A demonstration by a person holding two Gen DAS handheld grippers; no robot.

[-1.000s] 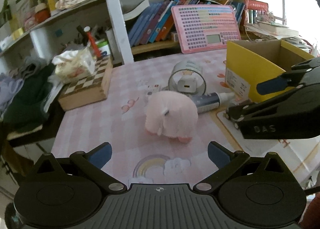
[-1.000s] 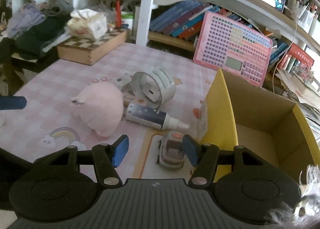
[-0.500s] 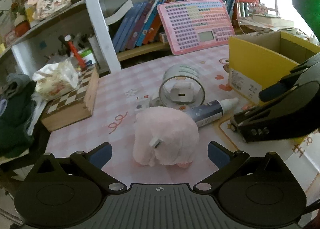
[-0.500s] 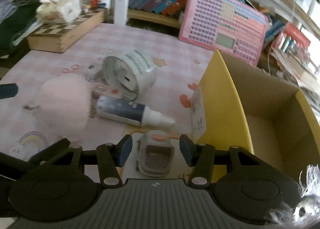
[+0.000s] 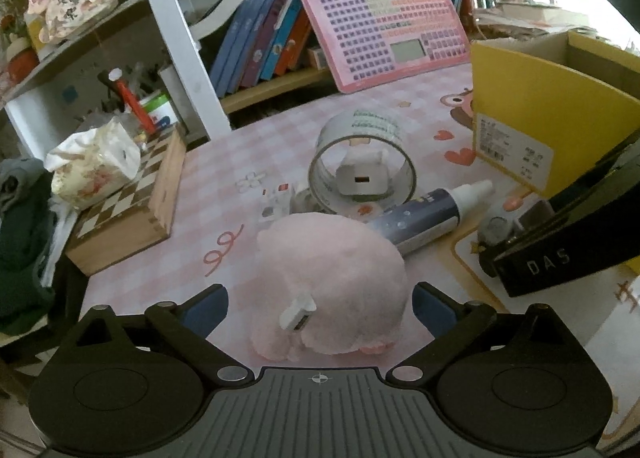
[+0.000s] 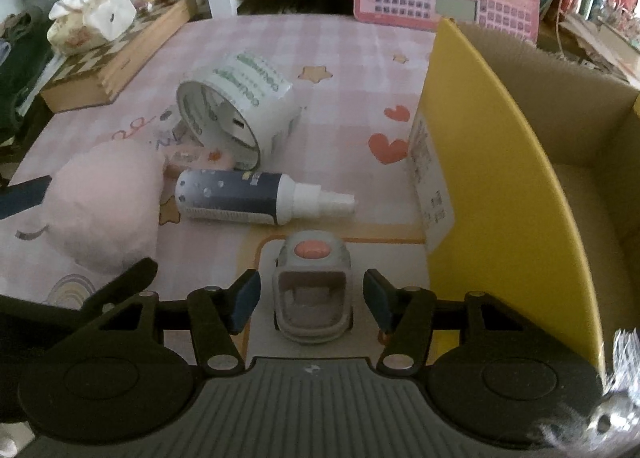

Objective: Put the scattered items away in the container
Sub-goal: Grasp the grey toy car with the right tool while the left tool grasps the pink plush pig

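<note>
Left wrist view: the left gripper hangs low over a pink checked table, its two blue-padded fingers spread wide to either side of a pink plush toy; the pads do not appear to press on the plush. Beyond the toy lie a dark spray bottle on its side and a wide roll of clear tape standing on edge, with a white plug-like block seen through its ring. The yellow cardboard box, open at the top, stands at the table's right edge. The right gripper reaches in from the right, just before the box. A chessboard box with a tissue pack on top sits at the left edge; a pink keyboard toy leans against the bookshelf at the far edge.

Right wrist view: the right gripper points steeply down, its jaws about half open around a small grey clip-like device with an orange button; a gap shows on both sides, so nothing is gripped, and the jaws have just been opening a little. The device lies near the front edge, just beside the yellow cardboard box, whose brown inside looks empty, though the view is blurred. The spray bottle, tape roll and plush toy lie to the left.
</note>
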